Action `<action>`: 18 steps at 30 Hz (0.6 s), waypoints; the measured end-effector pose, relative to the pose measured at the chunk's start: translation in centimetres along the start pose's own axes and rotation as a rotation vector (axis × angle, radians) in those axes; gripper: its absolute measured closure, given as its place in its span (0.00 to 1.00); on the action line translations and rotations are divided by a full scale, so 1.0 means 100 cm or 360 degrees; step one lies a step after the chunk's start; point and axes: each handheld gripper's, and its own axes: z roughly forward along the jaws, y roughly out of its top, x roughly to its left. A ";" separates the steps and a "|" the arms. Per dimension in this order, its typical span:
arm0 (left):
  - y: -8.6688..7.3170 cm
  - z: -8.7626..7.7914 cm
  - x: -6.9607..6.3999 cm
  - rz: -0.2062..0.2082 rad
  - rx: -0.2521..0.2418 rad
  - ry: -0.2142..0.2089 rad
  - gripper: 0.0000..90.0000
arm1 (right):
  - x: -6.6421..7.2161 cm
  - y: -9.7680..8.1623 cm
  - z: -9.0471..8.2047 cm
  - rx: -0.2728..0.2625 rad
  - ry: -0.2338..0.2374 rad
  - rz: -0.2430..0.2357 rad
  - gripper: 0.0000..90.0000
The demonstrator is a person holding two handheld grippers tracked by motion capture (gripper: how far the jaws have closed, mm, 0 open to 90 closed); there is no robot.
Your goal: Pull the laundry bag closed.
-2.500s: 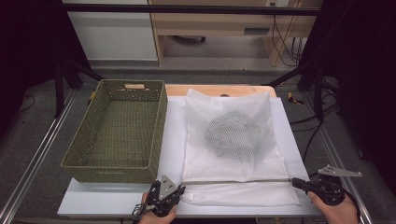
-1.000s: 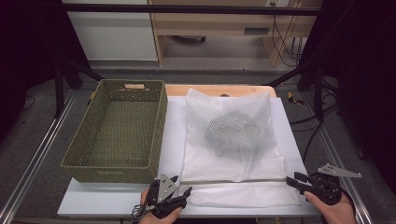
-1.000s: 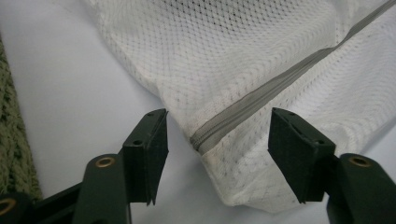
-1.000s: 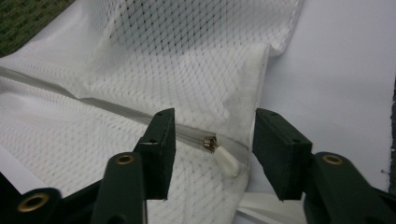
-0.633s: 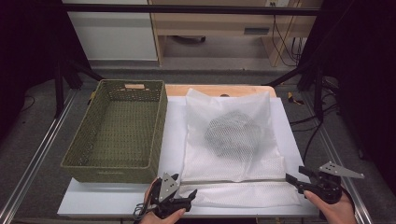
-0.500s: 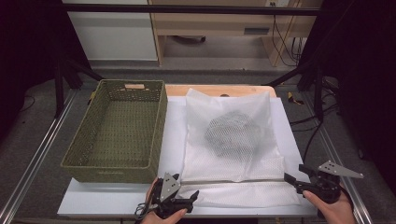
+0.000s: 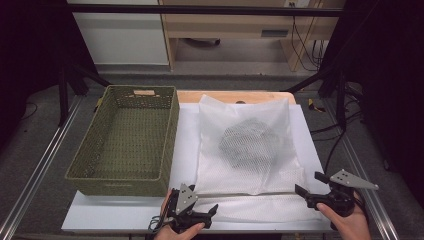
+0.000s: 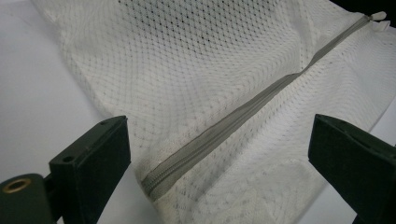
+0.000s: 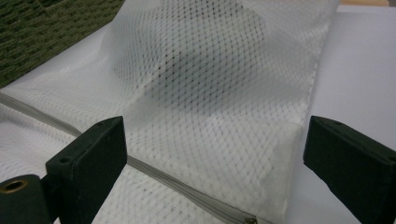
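- White mesh bag (image 7: 245,150) is lying flat on the tabletop (image 7: 305,130), just right of the green basket (image 7: 127,140), dark item inside.
- Left hand-held gripper (image 7: 207,214) is sitting released at the bag's near-left corner, by the zipper (image 8: 243,112).
- Right hand-held gripper (image 7: 307,186) is sitting released at the bag's near-right corner.

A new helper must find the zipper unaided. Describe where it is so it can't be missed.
Start at the green woven basket on the white table; to its right lies a white mesh bag holding something dark. The zipper is the thin grey line running side to side across the bag near its front edge, the only grey strip on the white mesh.
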 end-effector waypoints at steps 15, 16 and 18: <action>0.024 -0.014 0.014 0.0014 -0.0112 0.0005 0.06 | 0.017 0.022 0.016 -0.0058 -0.0037 -0.0090 0.07; 0.027 -0.015 0.016 0.0020 -0.0121 0.0007 0.06 | 0.017 0.024 0.017 -0.0066 -0.0044 -0.0084 0.07; 0.032 -0.015 0.018 0.0031 -0.0134 0.0000 0.06 | 0.016 0.028 0.019 -0.0083 -0.0062 -0.0084 0.07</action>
